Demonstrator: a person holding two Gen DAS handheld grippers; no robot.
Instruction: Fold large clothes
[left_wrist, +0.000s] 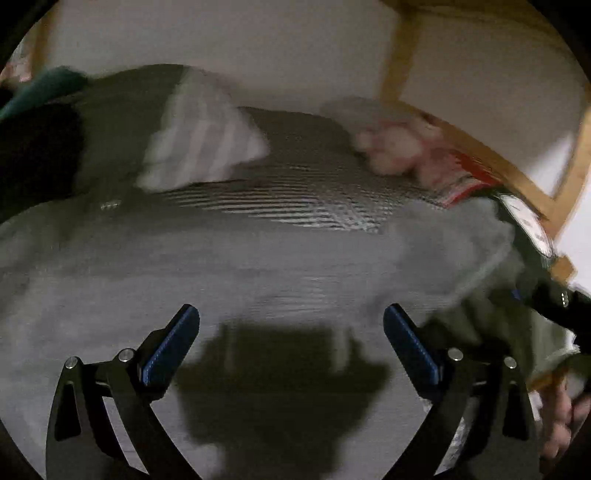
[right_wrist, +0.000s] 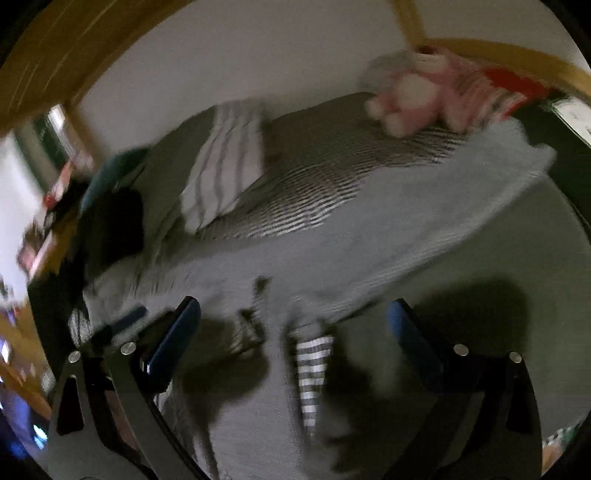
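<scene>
Below, large pale-grey knit garment (left_wrist: 258, 266) spread flat over striped grey bedcover (left_wrist: 303, 177), filling centre to 6 o'clock. Left gripper (left_wrist: 291, 343) and right gripper (right_wrist: 295, 339): jaws wide apart, empty, above cloth. Folded white striped cloth (left_wrist: 207, 144) at 11 o'clock; fluffy pink soft toy (left_wrist: 395, 147) at 1 o'clock, beside wooden frame (left_wrist: 491, 155). Views blurred.

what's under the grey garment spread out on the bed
A striped bedcover shows beyond the grey garment and seems to run under it; the rest is covered.
</scene>
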